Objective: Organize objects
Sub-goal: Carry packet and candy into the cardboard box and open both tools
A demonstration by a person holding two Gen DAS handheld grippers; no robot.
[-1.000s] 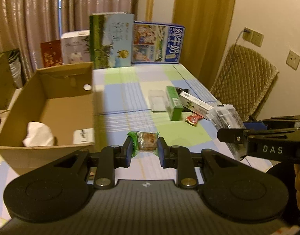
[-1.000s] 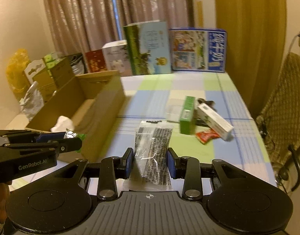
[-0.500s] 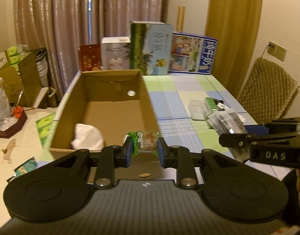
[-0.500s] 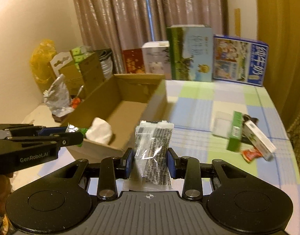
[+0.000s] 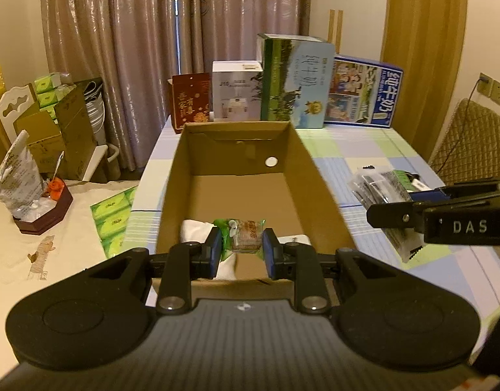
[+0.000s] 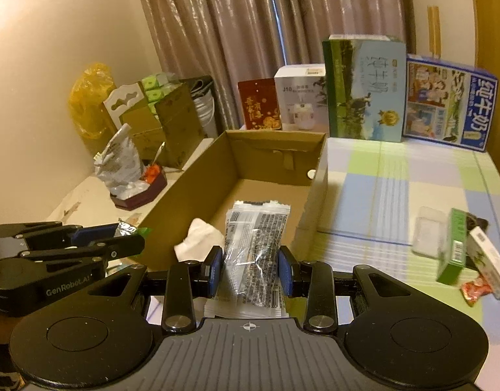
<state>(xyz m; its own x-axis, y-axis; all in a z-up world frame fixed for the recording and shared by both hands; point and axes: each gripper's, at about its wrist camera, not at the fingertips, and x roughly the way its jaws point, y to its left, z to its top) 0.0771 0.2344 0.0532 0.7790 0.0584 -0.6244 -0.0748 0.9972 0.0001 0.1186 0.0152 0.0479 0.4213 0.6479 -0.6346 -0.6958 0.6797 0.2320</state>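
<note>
While the left tool (image 5: 242,250) clamps a green-ended snack (image 5: 245,236), the right tool (image 6: 251,267) pinches a clear packet (image 6: 254,254).

Box mouth: cardboard box (image 5: 318,176) open-topped, far floor bare.
Near end: white wad (image 6: 197,244) lies inside.
Behind: upright cartons (image 5: 295,81) wall the table's edge.
</note>
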